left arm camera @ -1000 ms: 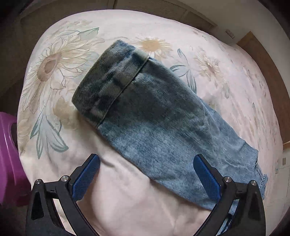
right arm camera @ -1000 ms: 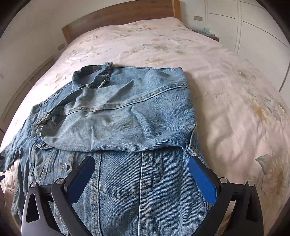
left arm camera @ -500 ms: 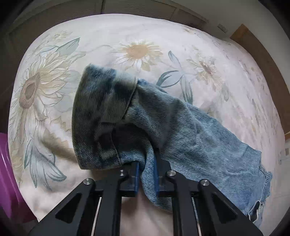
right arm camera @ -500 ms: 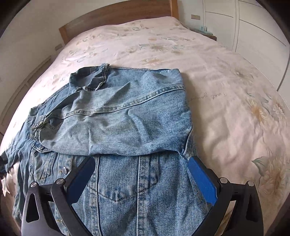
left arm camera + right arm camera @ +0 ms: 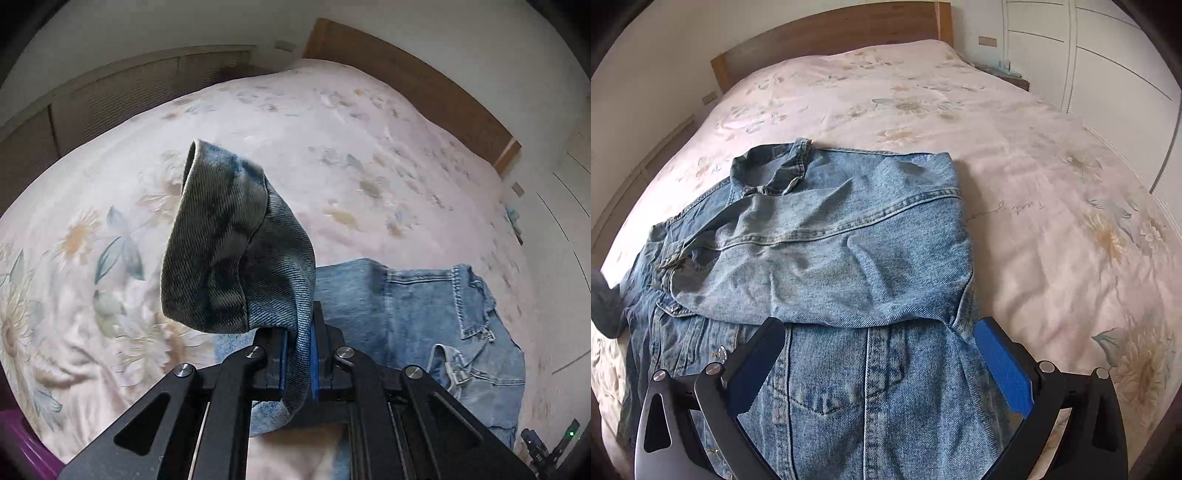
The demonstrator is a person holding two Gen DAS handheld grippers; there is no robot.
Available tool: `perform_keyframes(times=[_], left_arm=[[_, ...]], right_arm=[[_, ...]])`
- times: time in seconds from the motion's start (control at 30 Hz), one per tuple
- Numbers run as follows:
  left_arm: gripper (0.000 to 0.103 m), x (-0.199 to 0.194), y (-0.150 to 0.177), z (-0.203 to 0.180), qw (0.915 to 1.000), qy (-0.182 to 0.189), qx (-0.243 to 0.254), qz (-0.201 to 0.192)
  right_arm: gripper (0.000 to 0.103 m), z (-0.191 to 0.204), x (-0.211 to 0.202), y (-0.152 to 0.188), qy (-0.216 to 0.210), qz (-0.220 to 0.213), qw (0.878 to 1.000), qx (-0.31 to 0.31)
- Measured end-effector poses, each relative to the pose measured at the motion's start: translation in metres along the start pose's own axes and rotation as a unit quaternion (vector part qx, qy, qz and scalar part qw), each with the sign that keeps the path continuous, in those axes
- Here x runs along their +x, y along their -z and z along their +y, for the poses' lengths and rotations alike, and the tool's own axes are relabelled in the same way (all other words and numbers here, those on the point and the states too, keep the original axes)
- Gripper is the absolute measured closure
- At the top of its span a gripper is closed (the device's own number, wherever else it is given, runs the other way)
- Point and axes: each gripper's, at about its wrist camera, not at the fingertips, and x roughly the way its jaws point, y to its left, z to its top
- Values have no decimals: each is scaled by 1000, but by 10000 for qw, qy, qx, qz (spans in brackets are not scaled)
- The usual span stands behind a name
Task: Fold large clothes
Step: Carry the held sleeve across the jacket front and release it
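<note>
A blue denim jacket (image 5: 846, 251) lies on the bed, front side up, with one sleeve folded across its chest. My left gripper (image 5: 298, 354) is shut on the other sleeve (image 5: 236, 254) near its turned-up cuff and holds it lifted above the bed; the jacket body (image 5: 424, 314) lies beyond it to the right. My right gripper (image 5: 879, 354) is open and empty, low over the jacket's lower front by a chest pocket. The lifted cuff shows as a dark blur at the left edge of the right wrist view (image 5: 604, 302).
The bed has a pale pink floral cover (image 5: 1015, 155) and a wooden headboard (image 5: 827, 40). White wardrobe doors (image 5: 1108, 74) stand to the right. A purple object (image 5: 22, 443) sits at the bed's near left edge. A nightstand (image 5: 1004, 74) is beside the headboard.
My left gripper closed on the sleeve near the cuff, lifted it off the bed and swung it toward the jacket body. My right gripper stayed open and nearly still.
</note>
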Motion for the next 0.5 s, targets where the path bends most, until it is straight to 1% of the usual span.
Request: perform_keyframes(times=[0.1,0.23,0.33,0.4,0.5], left_arm=[[96,9,-5,-52,9989,312,336,49],[96,22,-3,-123,9934,802,801,149],[96,35,5,-181,9860,1148,1187,234],[96,47,14,-218,9792,1351,1474,344],[96,57,33,-273,9674,1608,1917,393]], right_arm=[[1,-3,-3,-4,26,-20,10000,-33],[1,-10,-7,-13,42,-85,9999,74],[1,-14,-9,-19,61,-141,9998,107],[1,-16,-11,-23,72,-178,9998,111],[1,-19,-13,-28,66,-225,9996,158]])
